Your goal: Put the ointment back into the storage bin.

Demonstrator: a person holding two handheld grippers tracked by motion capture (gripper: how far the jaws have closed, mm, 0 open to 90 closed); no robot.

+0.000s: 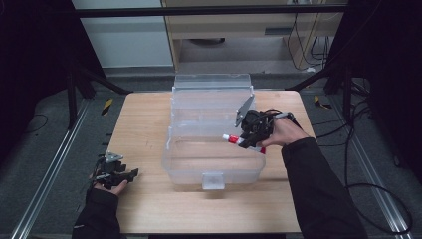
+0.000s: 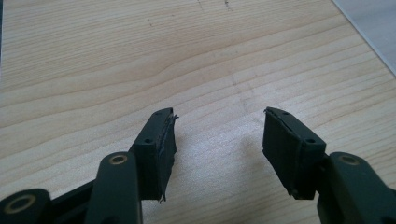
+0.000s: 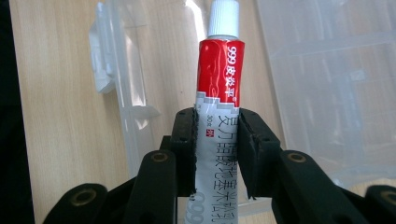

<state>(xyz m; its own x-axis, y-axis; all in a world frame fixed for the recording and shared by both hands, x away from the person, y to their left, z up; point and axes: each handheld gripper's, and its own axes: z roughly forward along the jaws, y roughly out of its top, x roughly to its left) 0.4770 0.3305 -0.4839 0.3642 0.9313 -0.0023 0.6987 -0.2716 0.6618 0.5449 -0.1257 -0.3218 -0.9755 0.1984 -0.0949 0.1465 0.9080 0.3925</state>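
The right gripper (image 1: 245, 140) pinched a red-and-white tube (image 3: 218, 112) at centre frame, above the clear box (image 1: 214, 172). The step in hand appeared to be carrying; next, lowering and release inside. The left gripper (image 2: 218, 144) rested lower left on the table (image 2: 116, 60), jaws spread.

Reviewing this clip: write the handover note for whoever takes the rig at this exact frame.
Right gripper: shut on the red-and-white tube, white cap pointing away from the hand, held over the right side of the open clear plastic box.
Left gripper: open, holding nothing, low over the wooden table left of the box.
Done: tube picked up and brought to the box.
Left: the tube is not yet released; probably lower it into the box and let go. The lid stands open at the back.
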